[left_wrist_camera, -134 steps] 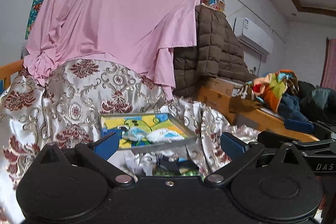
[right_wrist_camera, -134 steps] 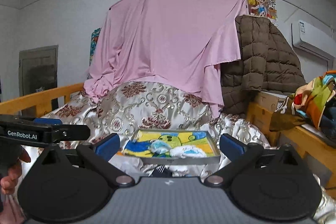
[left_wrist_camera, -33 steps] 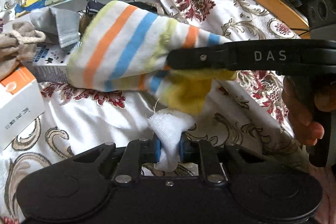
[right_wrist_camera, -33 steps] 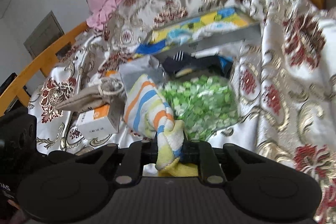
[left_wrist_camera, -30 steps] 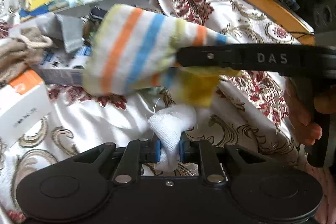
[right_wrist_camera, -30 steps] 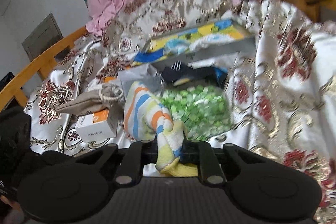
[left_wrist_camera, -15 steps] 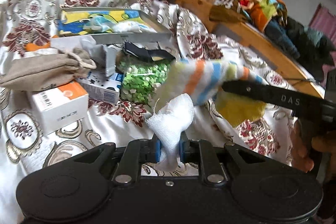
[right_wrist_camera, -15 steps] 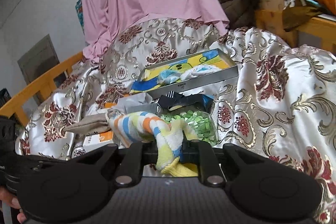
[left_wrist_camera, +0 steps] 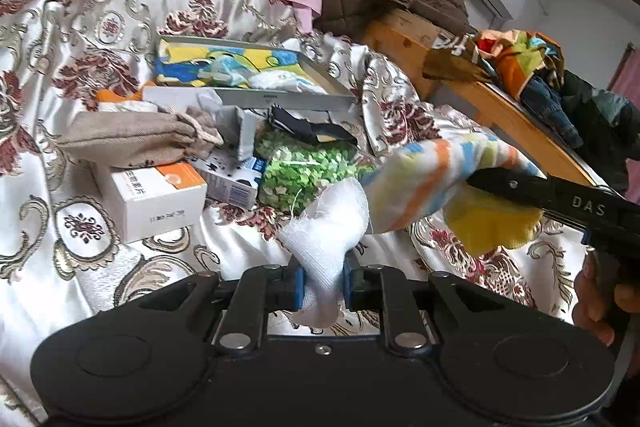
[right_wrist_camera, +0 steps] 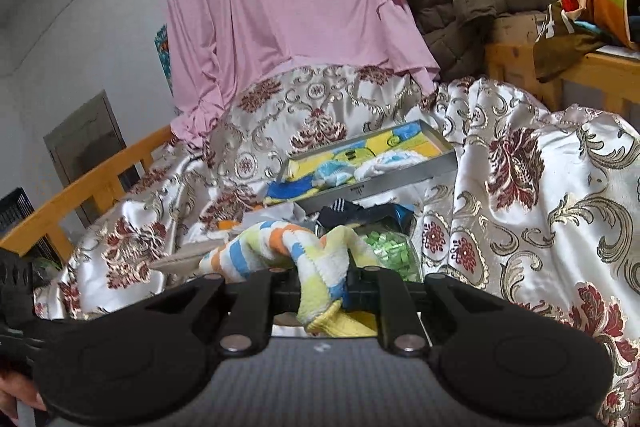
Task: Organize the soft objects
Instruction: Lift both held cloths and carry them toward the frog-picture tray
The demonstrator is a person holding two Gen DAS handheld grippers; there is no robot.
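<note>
My left gripper (left_wrist_camera: 322, 285) is shut on a bunched white gauze cloth (left_wrist_camera: 326, 231) and holds it above the patterned bedspread. My right gripper (right_wrist_camera: 322, 285) is shut on a striped sock (right_wrist_camera: 280, 247) with orange, blue and yellow bands. In the left wrist view the sock (left_wrist_camera: 436, 179) hangs from the right gripper's finger (left_wrist_camera: 560, 199) at the right, just beyond the gauze. A grey tray (left_wrist_camera: 280, 99) with small soft items in it lies farther back on the bed; it also shows in the right wrist view (right_wrist_camera: 400, 179).
On the bedspread (left_wrist_camera: 80, 259) lie a beige drawstring pouch (left_wrist_camera: 132, 139), a white and orange box (left_wrist_camera: 156, 199), a small blue and white box (left_wrist_camera: 232, 187), a bag of green pieces (left_wrist_camera: 308, 171) and a dark sock (left_wrist_camera: 308, 129). A wooden bed rail (left_wrist_camera: 500, 111) runs at the right.
Both grippers have risen and tilted up from the bed, each still holding its cloth. The striped sock has moved right and away from the left gripper's gauze.
</note>
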